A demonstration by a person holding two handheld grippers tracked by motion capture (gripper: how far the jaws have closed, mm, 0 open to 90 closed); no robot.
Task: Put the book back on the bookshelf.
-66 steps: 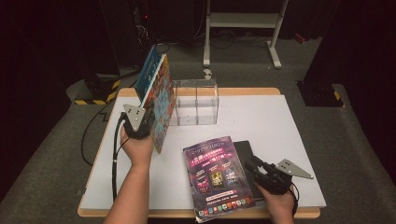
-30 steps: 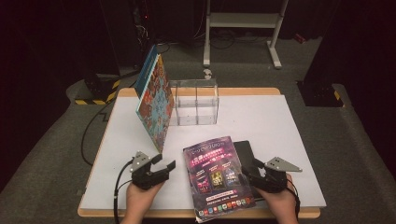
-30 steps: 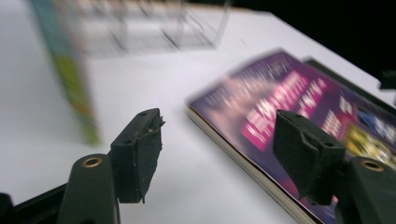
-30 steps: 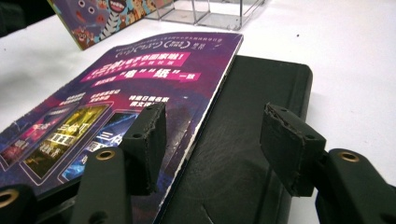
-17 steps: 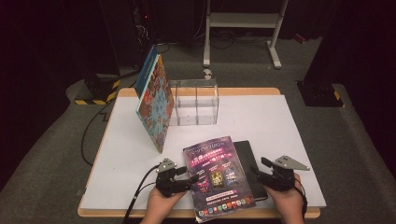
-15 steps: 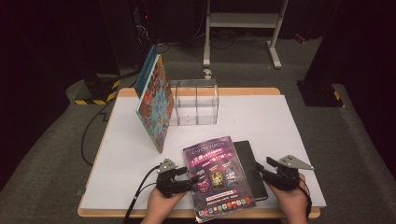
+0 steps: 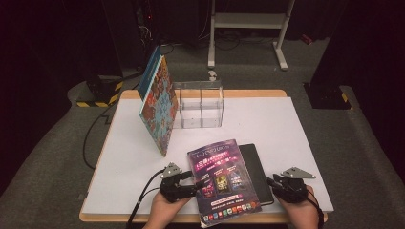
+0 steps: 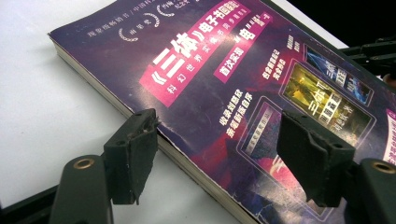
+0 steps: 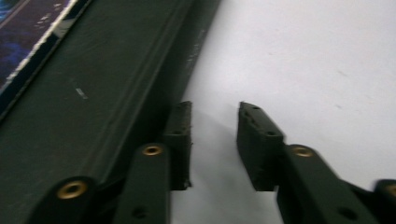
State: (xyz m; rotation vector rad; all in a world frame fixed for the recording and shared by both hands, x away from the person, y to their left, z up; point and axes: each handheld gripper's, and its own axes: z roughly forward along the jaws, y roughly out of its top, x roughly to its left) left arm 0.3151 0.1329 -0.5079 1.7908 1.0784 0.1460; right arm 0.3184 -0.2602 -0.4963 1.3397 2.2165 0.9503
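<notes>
The purple book (image 7: 224,180) is lying flat at the near edge of the desk (image 7: 296,124), on top of a black book (image 7: 257,168), and the left gripper (image 7: 187,180) is standing wide open at its left edge, one jaw over the cover and one beside the page edge, neither pressing. The right gripper (image 7: 273,183) is sitting beside the black book with its jaws having just been closing, now narrow and holding nothing. The left jaws should be sliding further onto the spine side and squeezing squarely before any lift, so the cover isn't bending
</notes>
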